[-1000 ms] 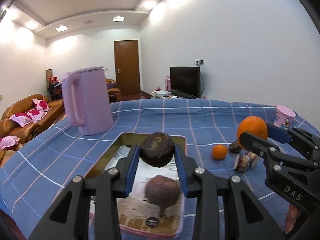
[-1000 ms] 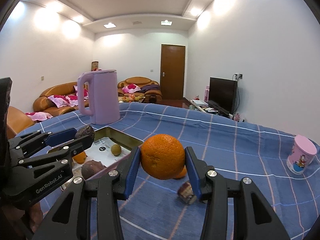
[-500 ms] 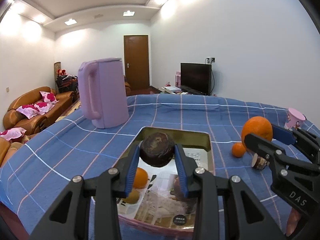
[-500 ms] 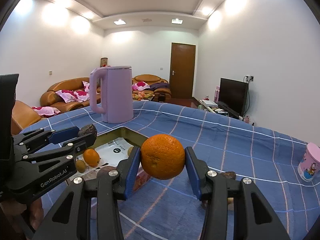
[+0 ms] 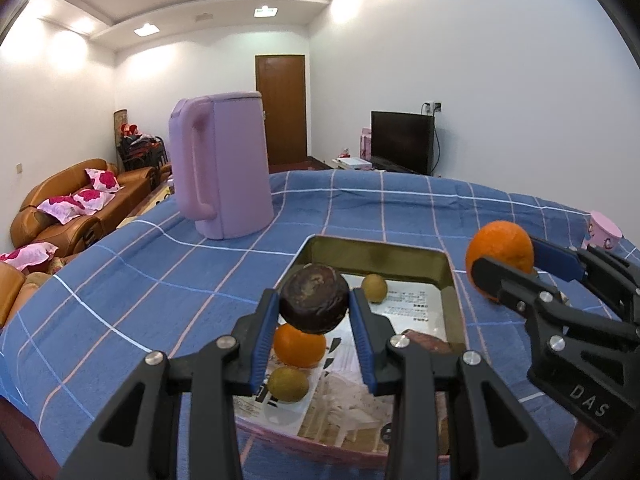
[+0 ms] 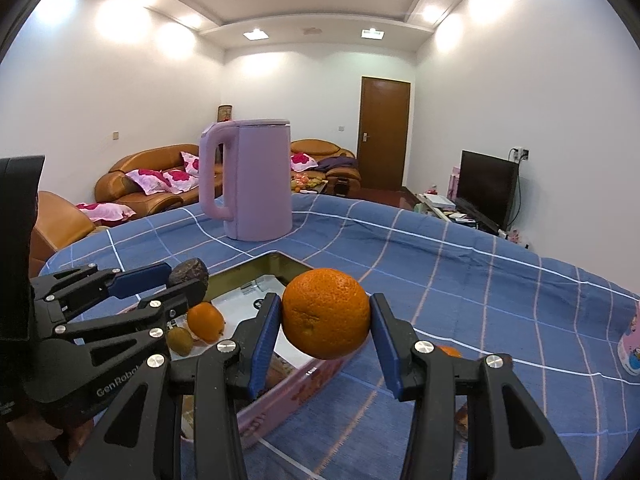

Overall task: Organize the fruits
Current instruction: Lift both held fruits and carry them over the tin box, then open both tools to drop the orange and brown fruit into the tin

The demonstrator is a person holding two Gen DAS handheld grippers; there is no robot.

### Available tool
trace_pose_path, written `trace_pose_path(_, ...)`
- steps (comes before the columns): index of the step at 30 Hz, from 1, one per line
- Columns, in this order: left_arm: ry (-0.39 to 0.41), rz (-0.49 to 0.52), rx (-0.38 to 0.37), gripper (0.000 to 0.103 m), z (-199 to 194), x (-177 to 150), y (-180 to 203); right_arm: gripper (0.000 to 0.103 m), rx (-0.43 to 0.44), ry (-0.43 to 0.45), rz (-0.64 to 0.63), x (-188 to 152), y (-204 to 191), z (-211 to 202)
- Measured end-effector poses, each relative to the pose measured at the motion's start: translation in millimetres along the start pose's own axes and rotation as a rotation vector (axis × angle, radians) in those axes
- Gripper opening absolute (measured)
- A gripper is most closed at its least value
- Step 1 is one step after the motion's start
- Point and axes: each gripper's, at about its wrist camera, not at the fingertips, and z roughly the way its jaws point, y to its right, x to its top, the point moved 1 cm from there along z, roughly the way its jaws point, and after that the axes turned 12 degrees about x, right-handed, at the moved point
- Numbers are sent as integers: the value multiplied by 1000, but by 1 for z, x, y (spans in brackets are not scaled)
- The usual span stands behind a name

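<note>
My left gripper [image 5: 314,308] is shut on a dark brown round fruit [image 5: 313,303] and holds it above the pink-rimmed tray [image 5: 372,252]. In the tray lie a small orange [image 5: 299,345], two greenish fruits [image 5: 287,385] [image 5: 375,288] and a brownish fruit [image 5: 428,342] partly hidden by my fingers. My right gripper [image 6: 325,322] is shut on a large orange [image 6: 326,313], hanging just over the tray's near right rim [image 6: 308,384]. From the right wrist view the left gripper [image 6: 180,280] shows at the left with the dark fruit [image 6: 190,274].
A tall lilac kettle [image 5: 222,168] stands on the blue checked tablecloth [image 5: 160,264] behind the tray. A pink cup [image 6: 631,344] is at the right table edge. A small orange [image 6: 448,351] and a brown fruit lie on the cloth behind my right fingers. Sofas and a television are beyond the table.
Both grippers have moved left across the table with their fruits. The tray now sits more under them, and the small orange and green fruits in it have come into sight.
</note>
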Motion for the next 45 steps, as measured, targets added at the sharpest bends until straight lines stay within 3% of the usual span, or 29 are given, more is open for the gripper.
trace_pose_path(26,-101,25,-28,38,22,-3,-2,48,53,-196,48,-7,0,62)
trace_pose_path(41,-131,27,-15,38,26,-5,-7,48,85,-245,37,-7,-3,72)
trace_pose_path(45,-123,29,-4,41,21,-6,-8,54,75,-235,25,-8,-4,70)
